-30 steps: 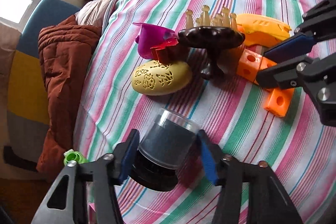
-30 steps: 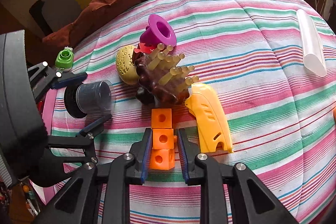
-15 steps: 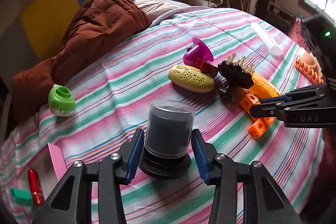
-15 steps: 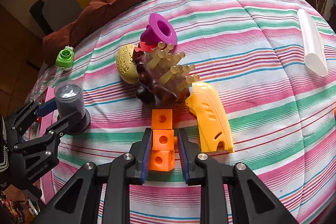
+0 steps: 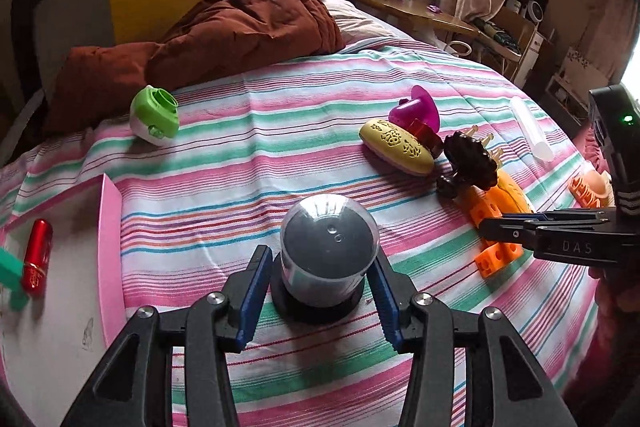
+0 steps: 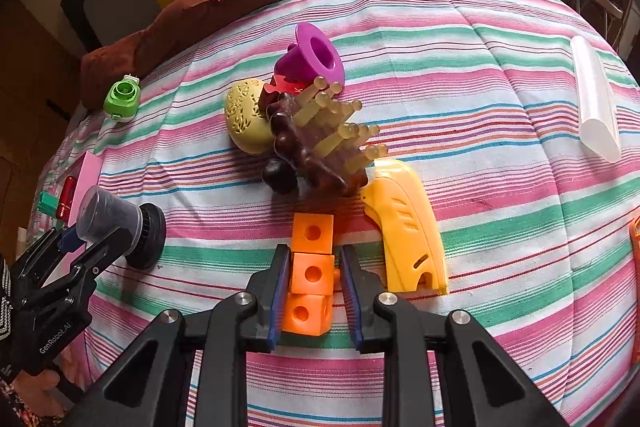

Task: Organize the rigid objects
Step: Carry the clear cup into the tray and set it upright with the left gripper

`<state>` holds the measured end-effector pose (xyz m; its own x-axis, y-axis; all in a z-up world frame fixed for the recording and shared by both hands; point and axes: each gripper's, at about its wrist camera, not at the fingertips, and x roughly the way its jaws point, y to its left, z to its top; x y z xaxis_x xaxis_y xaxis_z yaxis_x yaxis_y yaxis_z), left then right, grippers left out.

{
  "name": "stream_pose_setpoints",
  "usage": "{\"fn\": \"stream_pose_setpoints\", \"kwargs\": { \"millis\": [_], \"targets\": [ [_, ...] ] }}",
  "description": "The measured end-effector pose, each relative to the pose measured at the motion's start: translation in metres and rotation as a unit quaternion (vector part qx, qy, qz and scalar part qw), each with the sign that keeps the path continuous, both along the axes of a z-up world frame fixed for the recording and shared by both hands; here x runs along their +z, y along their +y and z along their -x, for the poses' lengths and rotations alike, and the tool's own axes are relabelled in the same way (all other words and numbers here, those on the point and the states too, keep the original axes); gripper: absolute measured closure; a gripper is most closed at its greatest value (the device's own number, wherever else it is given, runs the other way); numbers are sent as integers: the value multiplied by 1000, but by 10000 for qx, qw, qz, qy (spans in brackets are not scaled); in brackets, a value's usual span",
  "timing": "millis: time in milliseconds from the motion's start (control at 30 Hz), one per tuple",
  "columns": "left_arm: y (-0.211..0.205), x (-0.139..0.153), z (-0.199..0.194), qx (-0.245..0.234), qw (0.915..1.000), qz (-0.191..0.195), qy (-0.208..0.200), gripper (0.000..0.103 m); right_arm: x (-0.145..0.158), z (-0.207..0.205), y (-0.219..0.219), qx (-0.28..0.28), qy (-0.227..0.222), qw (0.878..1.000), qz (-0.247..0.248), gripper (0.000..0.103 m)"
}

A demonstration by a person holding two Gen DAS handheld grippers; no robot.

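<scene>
between the blue-padded fingers of the left gripper (image 5: 318, 291) stood a clear plastic jar with a dark filling and a black screw base (image 5: 326, 251), upright on the pink, green and white striped bedcover (image 5: 256, 147); the jaws were opening around it, the pads no longer clearly pressing its sides. left of those fingers lay a shallow pink-rimmed tray (image 5: 108, 247) with a red lipstick tube (image 5: 36, 255) in it. beyond them sat a green and white round plastic toy (image 5: 154, 115). the right gripper (image 6: 314, 291) was clenched on a row of three joined orange plastic cubes with holes (image 6: 312, 267), gripping the middle one. just right of those fingers lay a yellow-orange plastic shell (image 6: 408, 227); ahead of them lay a dark brown wooden massager with tan pegs (image 6: 320, 139).
</scene>
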<state>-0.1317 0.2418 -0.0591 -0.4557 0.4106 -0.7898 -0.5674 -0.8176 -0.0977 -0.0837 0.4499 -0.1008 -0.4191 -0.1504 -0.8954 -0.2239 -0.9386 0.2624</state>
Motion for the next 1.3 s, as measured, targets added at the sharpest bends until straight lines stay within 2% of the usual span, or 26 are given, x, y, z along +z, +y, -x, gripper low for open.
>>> {"fn": "stream_pose_setpoints", "kwargs": {
  "millis": [133,300,433,633,767,1000,1300],
  "targets": [
    [-2,3,-4,-6,9999,-48,92,59,0,2,-5,123,36,9997,-219,79],
    [-11,9,-12,36,9998,-129,142,59,1,-1,-5,186,81,9997,-129,80],
    [-31,15,-19,252,9987,-440,6,59,0,-1,-19,505,131,9985,188,80],
    [-67,31,-37,473,9958,-779,48,59,8,-5,-39,869,352,9956,70,80],
    [-95,41,-45,642,9943,-825,225,59,9,-6,-44,946,406,9947,13,80],
    [-163,48,-41,1337,9870,-795,404,59,11,-6,-47,930,558,9940,103,80],
    [-241,31,-14,2166,9735,-662,326,59,7,-5,-49,849,517,9950,62,80]
  ]
}}
